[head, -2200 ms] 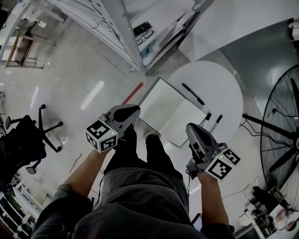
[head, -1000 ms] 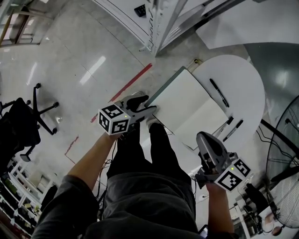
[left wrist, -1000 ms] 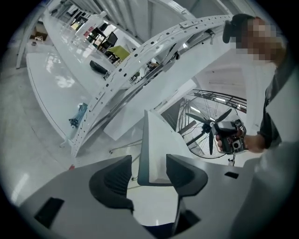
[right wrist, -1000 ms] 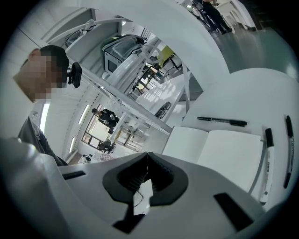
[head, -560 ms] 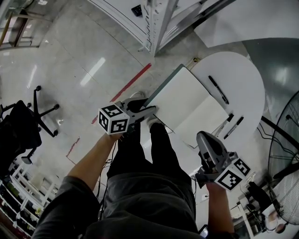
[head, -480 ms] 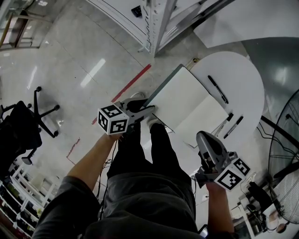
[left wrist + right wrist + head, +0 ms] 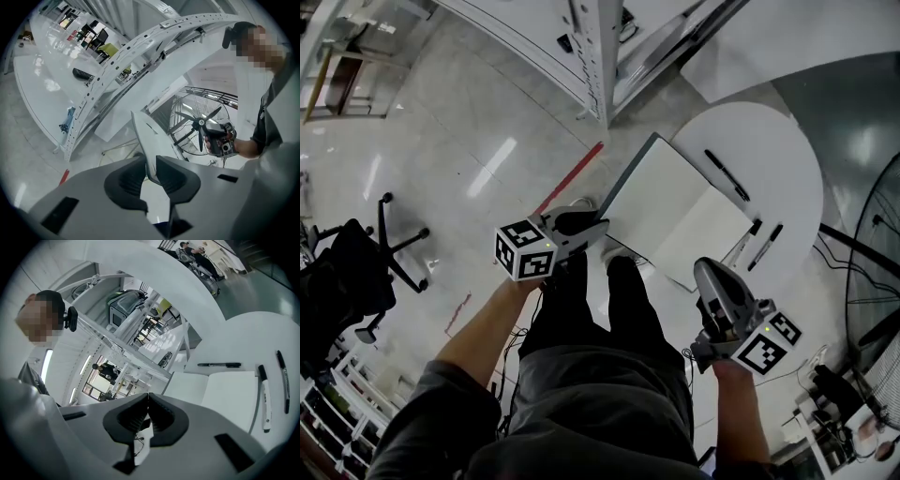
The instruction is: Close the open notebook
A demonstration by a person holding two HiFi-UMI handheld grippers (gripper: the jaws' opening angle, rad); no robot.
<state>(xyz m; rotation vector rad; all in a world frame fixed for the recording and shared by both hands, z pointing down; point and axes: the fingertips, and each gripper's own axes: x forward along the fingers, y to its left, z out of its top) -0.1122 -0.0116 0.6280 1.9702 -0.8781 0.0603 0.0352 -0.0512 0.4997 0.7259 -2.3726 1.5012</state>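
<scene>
Lying open on the round white table, the notebook shows us blank white pages and a grey-green cover edge; print on the pen beside it is too small to read. Our left gripper, whose jaws have just been closing, clamps the notebook's left leaf at the table's near-left rim. Our right gripper hangs off the table's near rim, jaws together on nothing.
</scene>
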